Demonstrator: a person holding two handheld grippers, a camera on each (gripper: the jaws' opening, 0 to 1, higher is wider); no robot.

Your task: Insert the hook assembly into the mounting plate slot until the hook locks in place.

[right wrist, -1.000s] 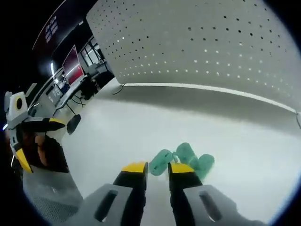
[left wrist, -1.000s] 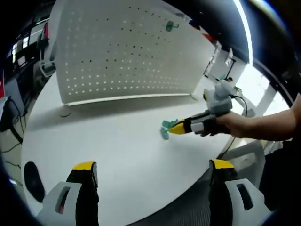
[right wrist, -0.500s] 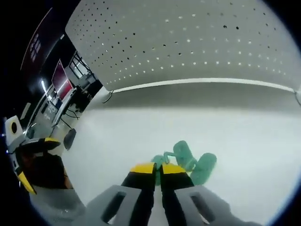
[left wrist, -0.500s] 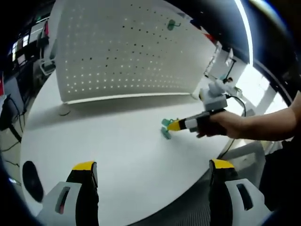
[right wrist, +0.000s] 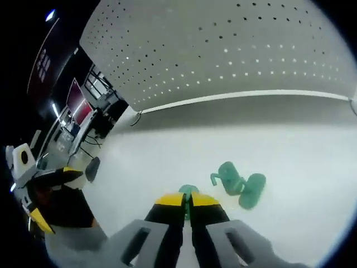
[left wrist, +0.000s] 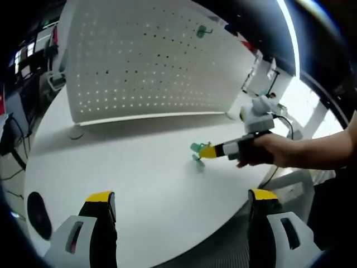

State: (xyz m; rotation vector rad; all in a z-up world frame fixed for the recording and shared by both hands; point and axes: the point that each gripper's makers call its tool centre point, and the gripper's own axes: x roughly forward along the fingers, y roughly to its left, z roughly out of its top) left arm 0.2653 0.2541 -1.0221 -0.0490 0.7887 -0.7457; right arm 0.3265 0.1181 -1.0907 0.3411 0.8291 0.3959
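Currently the white pegboard (left wrist: 150, 61) stands upright along the far side of the white table (left wrist: 139, 178), holes facing the person; one green hook (left wrist: 201, 30) already hangs high near its top edge. A second pegboard foot or clip (left wrist: 77, 133) sits at the board's left base. Beyond the table's left edge there are desks and monitors (right wrist: 83, 106), well apart from the work.

Right gripper (right wrist: 188, 199): jaws together, pinching a small green hook piece (right wrist: 188, 190) between the yellow tips; in the left gripper view the same gripper (left wrist: 207, 151) comes in from the right with green just beside its tip. Two more green hooks (right wrist: 241, 183) lie on the table just ahead and right of it, touching or nearly touching each other, lying flat, long axes slanting roughly toward the board. Can't tell the held piece's orientation, too little shows.

Left gripper (left wrist: 181, 209): jaws wide apart, holding nothing, hovering over the near table edge.

Bare tabletop runs between hooks and pegboard, nothing standing between them.
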